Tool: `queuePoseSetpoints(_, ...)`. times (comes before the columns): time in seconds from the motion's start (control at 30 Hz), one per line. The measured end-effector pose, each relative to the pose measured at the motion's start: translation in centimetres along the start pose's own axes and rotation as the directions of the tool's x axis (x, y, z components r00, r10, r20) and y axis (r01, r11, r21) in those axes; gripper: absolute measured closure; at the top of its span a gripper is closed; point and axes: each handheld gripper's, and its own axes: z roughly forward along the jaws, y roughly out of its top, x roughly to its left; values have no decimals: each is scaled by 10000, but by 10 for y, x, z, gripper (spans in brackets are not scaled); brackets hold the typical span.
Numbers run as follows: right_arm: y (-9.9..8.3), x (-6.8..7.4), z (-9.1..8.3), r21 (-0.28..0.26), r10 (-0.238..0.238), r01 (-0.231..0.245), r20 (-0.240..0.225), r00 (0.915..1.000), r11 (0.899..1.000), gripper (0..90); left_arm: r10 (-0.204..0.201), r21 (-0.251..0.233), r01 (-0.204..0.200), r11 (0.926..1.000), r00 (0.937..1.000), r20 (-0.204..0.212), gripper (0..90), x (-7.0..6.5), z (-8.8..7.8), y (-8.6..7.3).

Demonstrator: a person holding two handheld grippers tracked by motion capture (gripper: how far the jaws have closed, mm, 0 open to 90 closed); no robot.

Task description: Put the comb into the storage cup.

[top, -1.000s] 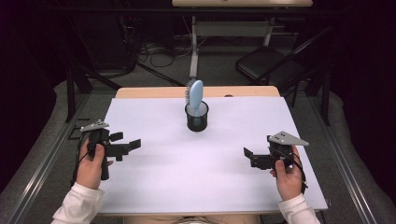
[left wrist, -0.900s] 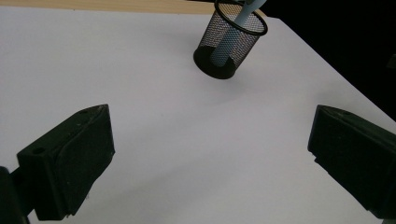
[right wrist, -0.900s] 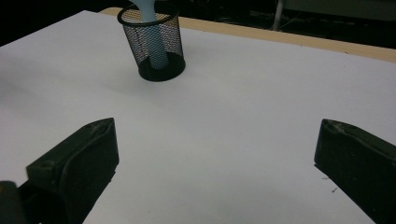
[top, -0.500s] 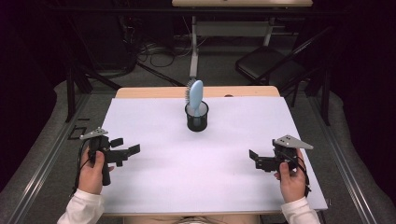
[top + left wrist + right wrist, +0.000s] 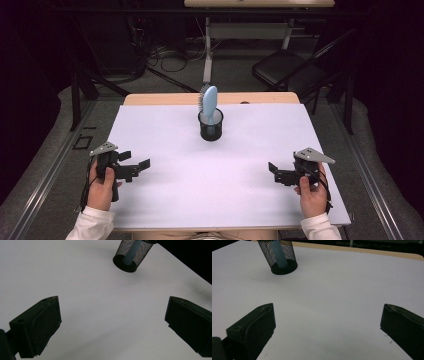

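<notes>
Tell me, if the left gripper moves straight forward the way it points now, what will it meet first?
Probably only the white table sheet. The left gripper is open, and the mesh cup with the blue brush lies slightly right of its line.

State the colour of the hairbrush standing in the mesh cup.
Light blue; the hairbrush shows best in the high view.

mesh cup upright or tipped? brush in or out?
Upright: the mesh cup stands on its base on the white sheet. In: the blue hairbrush stands handle-down inside, head above the rim.
</notes>
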Motion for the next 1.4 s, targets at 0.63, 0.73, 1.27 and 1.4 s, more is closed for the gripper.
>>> queuePoseSetpoints(0.63,-12,-5,7,65,98,-100,231,9997,9999,0,628,-406,-629,9972,9980,-38,19,6,3,-13)
queuePoseSetpoints(0.73,-14,-6,8,78,162,-164,254,9995,9998,0,648,-415,-649,9970,9979,-29,19,6,3,-14)
queuePoseSetpoints(1.27,-18,-10,12,146,232,-237,316,9992,9996,0,742,-328,-742,9967,9972,5,19,7,13,-19)
queuePoseSetpoints(1.4,-19,-11,12,196,235,-241,317,9992,9995,0,683,-285,-682,9973,9977,42,20,7,15,-20)
